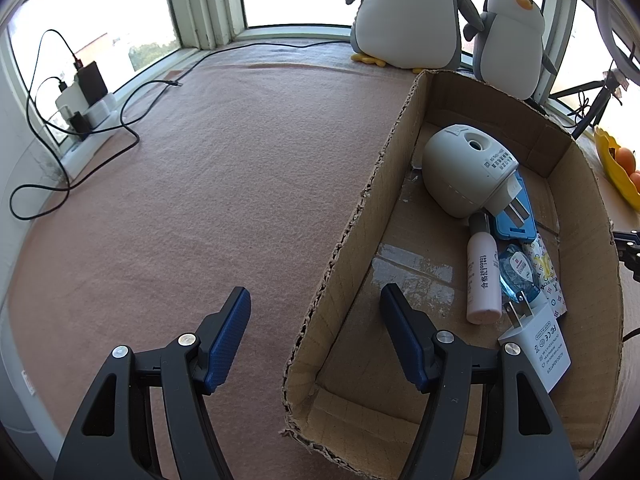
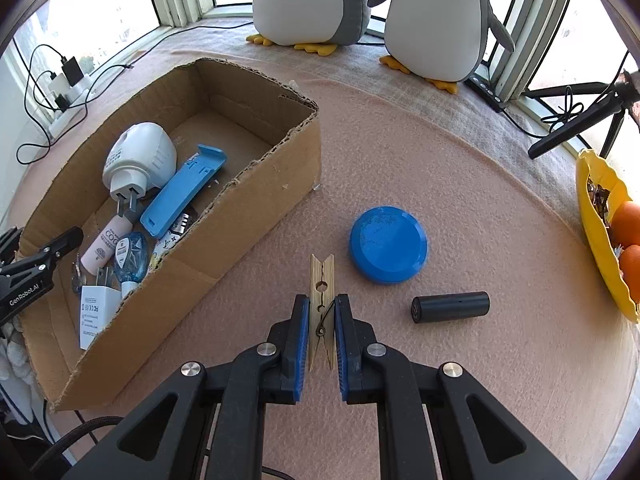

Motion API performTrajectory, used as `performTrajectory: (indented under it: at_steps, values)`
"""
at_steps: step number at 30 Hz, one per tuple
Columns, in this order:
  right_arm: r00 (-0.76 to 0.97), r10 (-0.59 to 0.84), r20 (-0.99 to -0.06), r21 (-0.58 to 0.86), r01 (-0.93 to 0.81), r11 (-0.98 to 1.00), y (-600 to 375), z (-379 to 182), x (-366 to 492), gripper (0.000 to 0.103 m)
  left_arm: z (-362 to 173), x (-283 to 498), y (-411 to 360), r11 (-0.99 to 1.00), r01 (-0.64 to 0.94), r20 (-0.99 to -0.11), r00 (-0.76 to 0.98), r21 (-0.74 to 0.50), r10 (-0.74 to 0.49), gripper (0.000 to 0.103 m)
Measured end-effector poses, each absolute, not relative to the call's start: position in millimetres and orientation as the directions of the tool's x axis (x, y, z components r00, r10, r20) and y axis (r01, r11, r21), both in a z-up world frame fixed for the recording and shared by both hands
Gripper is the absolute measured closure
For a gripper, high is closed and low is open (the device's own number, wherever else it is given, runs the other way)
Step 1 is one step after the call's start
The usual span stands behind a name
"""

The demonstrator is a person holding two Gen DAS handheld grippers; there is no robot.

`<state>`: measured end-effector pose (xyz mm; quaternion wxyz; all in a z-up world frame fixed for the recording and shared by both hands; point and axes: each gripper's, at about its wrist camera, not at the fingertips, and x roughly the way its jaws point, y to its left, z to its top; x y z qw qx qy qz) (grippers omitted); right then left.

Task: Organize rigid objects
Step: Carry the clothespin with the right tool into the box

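Observation:
My right gripper (image 2: 322, 300) is shut on a wooden clothespin (image 2: 322, 276), its blue pads pressing both sides over the pink felt. Beyond it lie a blue round lid (image 2: 388, 244) and a black cylinder (image 2: 450, 307). A cardboard box (image 2: 224, 248) to the left holds a white plug-in device (image 2: 140, 160), a blue flat holder (image 2: 184, 192), a pink bottle (image 2: 104, 248) and a white charger (image 2: 96, 312). My left gripper (image 1: 315, 292) is open and empty, its fingers straddling the box's long wall (image 1: 360, 240). The white plug-in device (image 1: 460, 168) and the pink bottle (image 1: 482, 276) lie inside.
Two plush penguins (image 2: 316, 0) stand by the windows at the back. A yellow bowl (image 2: 596, 216) with oranges sits at the right edge, with a black tripod (image 2: 576, 120) behind it. A power strip (image 1: 88, 108) with trailing cables lies at the far left.

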<state>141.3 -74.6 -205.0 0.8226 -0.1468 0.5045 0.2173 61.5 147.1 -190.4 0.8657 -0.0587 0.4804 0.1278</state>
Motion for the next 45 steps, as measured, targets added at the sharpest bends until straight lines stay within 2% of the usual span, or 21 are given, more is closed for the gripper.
performTrajectory:
  at_steps: [23, 34, 45]
  values:
    - [0.443, 0.389, -0.808, 0.105, -0.542, 0.834, -39, -142, 94, 0.092, -191, 61, 147, 0.96, -0.278, -0.847, 0.506, 0.02, 0.165, 0.035]
    - [0.389, 0.451, -0.803, 0.151, -0.6, 0.786, 8, -149, 83, 0.092, -191, 61, 148, 0.96, -0.278, -0.846, 0.507, 0.02, 0.164, 0.035]
    - [0.354, 0.444, -0.823, 0.159, -0.608, 0.778, 30, -166, 83, 0.092, -190, 61, 147, 0.96, -0.279, -0.846, 0.507, 0.019, 0.164, 0.035]
